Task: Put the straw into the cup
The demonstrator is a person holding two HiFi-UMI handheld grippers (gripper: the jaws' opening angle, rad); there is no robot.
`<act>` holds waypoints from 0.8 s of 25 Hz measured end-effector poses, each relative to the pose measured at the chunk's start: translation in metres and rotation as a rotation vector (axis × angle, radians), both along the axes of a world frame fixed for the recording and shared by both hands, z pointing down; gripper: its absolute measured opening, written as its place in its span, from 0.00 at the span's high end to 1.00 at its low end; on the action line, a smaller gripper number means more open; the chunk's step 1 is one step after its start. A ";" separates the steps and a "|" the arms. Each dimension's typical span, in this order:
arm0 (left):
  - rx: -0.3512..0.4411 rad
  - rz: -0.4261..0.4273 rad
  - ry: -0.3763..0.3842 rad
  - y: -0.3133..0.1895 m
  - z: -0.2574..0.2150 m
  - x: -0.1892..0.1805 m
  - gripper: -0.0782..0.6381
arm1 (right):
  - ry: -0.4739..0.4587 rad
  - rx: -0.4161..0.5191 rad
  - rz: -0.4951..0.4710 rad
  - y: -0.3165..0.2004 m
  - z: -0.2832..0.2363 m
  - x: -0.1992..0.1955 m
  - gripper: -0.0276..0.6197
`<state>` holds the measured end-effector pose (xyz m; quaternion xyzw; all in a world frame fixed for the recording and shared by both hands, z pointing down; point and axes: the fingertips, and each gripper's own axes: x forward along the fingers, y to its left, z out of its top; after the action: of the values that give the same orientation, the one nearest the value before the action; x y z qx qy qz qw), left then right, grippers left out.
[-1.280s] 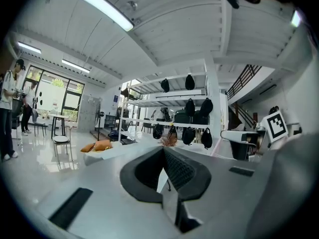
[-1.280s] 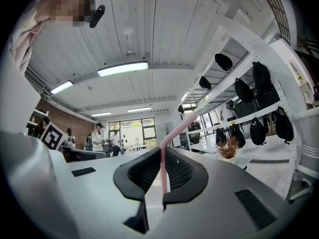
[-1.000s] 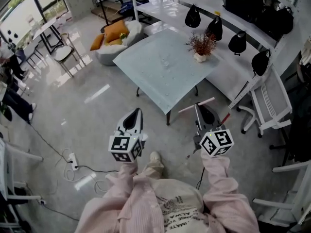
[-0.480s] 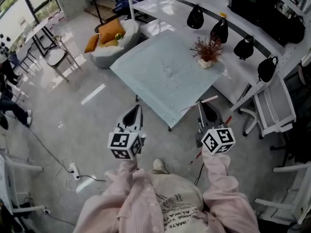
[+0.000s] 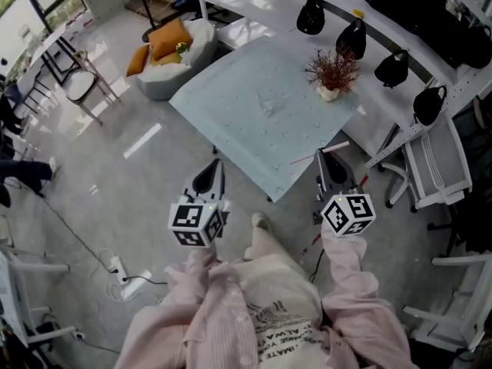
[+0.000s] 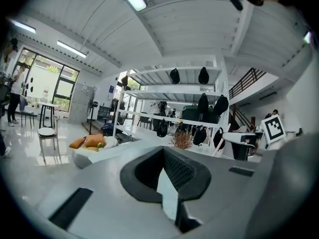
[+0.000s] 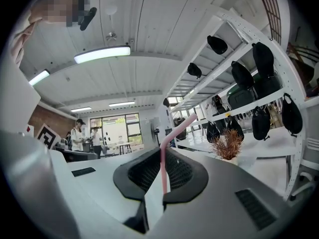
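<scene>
- Right gripper view: pink straw, bent top, clamped upright in my right gripper.
- Left gripper slightly apart, empty; both pointing toward table.

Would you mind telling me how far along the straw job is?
Done: the right gripper is shut on the pink straw. In hand: it hangs by the edge of the table; the left gripper is empty. Left: putting it into the cup, which I cannot make out here.
</scene>
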<state>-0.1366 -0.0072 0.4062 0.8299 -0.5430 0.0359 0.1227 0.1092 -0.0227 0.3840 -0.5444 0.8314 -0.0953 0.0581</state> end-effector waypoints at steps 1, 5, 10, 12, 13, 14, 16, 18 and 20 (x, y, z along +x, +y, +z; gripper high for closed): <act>-0.006 -0.002 0.002 -0.004 0.003 -0.002 0.89 | -0.001 -0.001 0.002 -0.005 0.002 -0.001 0.92; -0.011 -0.003 0.002 -0.029 0.009 -0.009 0.89 | -0.009 -0.005 0.015 -0.030 0.008 -0.002 0.92; -0.021 0.007 0.009 -0.076 0.014 -0.015 0.89 | -0.017 -0.009 0.040 -0.073 0.014 -0.002 0.92; -0.026 0.013 0.011 -0.098 0.017 -0.016 0.89 | -0.020 -0.010 0.053 -0.094 0.015 0.000 0.92; -0.030 0.018 0.013 -0.109 0.018 -0.015 0.89 | -0.023 -0.012 0.060 -0.105 0.015 0.001 0.92; -0.036 0.023 0.014 -0.120 0.019 -0.015 0.89 | -0.026 -0.016 0.066 -0.115 0.016 0.002 0.92; -0.050 0.033 0.015 -0.138 0.023 -0.014 0.89 | -0.028 -0.024 0.074 -0.132 0.017 0.002 0.92; -0.064 0.043 0.015 -0.155 0.026 -0.015 0.89 | -0.026 -0.032 0.079 -0.150 0.018 0.002 0.92; -0.077 0.047 0.015 -0.173 0.029 -0.016 0.89 | -0.029 -0.038 0.086 -0.167 0.018 0.001 0.92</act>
<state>-0.1524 -0.1800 0.4349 0.8374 -0.5206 0.0533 0.1579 0.1107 -0.1901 0.4024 -0.5790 0.8044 -0.1166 0.0639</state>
